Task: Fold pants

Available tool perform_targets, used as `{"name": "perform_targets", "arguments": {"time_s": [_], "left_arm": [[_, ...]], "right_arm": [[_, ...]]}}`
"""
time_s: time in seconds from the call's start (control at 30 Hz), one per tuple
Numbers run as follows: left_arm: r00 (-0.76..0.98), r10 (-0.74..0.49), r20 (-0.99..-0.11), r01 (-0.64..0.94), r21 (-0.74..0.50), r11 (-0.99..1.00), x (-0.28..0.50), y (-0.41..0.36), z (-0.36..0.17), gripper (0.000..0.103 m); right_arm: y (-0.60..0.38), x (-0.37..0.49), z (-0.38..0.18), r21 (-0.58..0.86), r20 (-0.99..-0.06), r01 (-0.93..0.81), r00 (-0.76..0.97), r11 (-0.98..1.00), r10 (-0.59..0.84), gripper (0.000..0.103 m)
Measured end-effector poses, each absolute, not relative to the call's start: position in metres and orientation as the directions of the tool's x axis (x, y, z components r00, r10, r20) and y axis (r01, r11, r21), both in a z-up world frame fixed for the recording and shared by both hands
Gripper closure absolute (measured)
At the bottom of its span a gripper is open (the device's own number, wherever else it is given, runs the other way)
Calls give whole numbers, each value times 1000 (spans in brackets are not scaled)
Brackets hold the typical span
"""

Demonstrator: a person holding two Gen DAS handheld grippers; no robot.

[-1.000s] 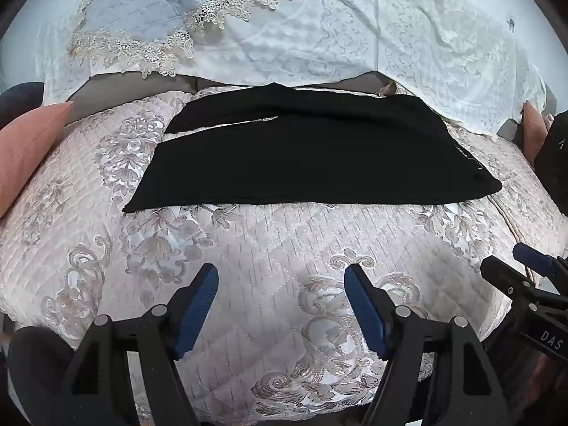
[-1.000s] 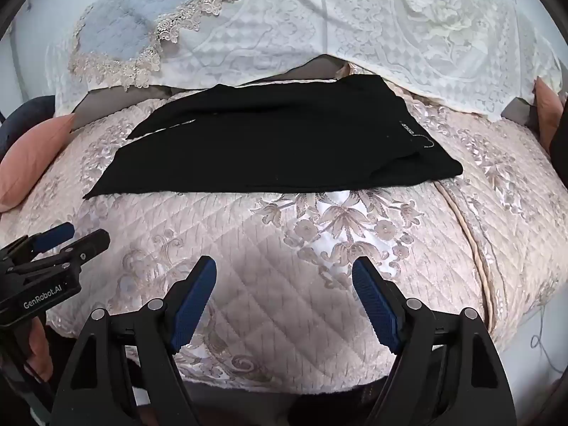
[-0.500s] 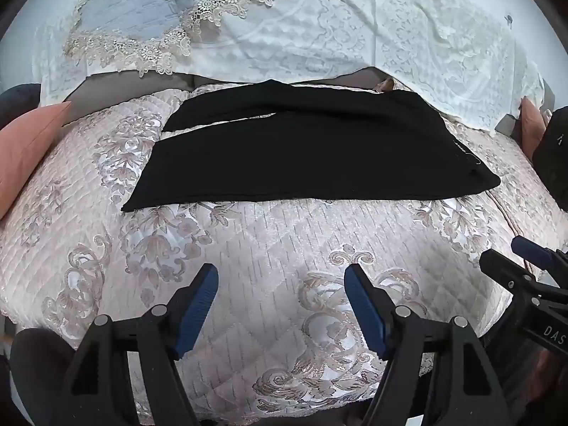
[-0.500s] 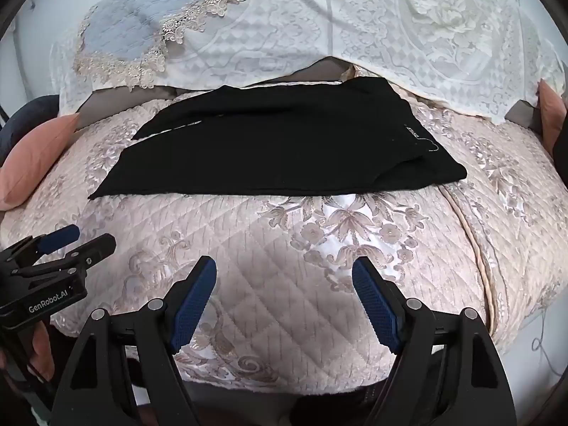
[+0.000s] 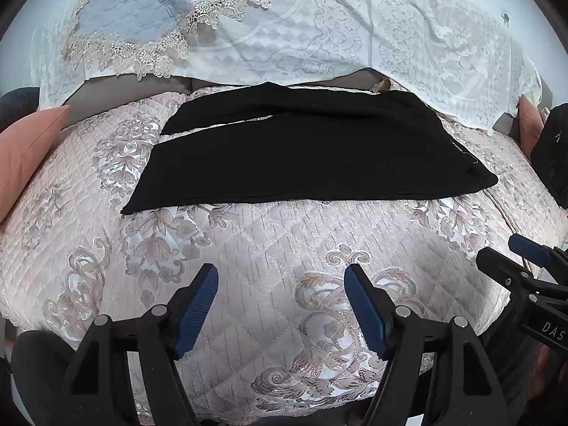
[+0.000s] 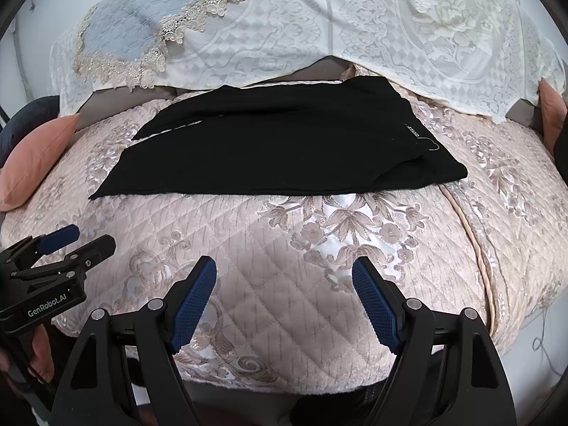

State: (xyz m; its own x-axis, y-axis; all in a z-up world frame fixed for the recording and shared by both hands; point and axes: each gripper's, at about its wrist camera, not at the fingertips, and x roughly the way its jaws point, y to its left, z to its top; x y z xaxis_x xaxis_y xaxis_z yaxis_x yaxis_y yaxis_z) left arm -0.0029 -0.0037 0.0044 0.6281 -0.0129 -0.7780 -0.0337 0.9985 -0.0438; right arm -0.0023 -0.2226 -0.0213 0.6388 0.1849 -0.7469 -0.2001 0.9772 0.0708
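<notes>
**Pants lie flat ahead, both grippers empty and short of them**

Left wrist view: the left gripper (image 5: pixel 280 301) sits at the bottom centre with its fingers (image 5: pixel 197 307) spread wide and nothing between them. The pants (image 5: pixel 301 156) lie flat across the middle of the frame on the bed (image 5: pixel 266 248), well apart from the fingertips and straight ahead of them. Their long axis runs left to right across the view: the leg ends point to the left, split by a narrow gap at upper left, and the waistband is at the right. The right gripper (image 5: pixel 525 262) pokes in at the lower right edge, cut off by the frame. A pink cushion (image 5: pixel 25 149) rests at the far left.

Right wrist view: the right gripper (image 6: pixel 284 301) is likewise wide open and empty at the bottom centre. The pants (image 6: pixel 277 149) sit in the middle, with the waistband end up and to the right of the fingers and the legs trailing left. The left gripper (image 6: pixel 67 245) shows at the lower left edge. By my reading the right gripper is nearer the waistband, the left nearer the leg hems.

Hard to tell: the far edge of the pants where it meets the lace cover (image 6: pixel 319 28), and any folds in the black cloth, since the fabric shows almost no detail. The small waistband label is unreadable.
</notes>
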Motion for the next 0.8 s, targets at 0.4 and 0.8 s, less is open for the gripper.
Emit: {"name": "perform_targets", "arguments": {"time_s": [0.4,0.8], "left_arm": [[633,-7,-774,-37,-39,999,-2,-3,7,28],[631,-8,-775,-39,-42,998,-4,-1,4,28]], "right_arm": [[-227,-3,-20,78,-744,-195,642,978,188,24],[-229,-4,-21,80,-743,-191,642,978,186,24]]}}
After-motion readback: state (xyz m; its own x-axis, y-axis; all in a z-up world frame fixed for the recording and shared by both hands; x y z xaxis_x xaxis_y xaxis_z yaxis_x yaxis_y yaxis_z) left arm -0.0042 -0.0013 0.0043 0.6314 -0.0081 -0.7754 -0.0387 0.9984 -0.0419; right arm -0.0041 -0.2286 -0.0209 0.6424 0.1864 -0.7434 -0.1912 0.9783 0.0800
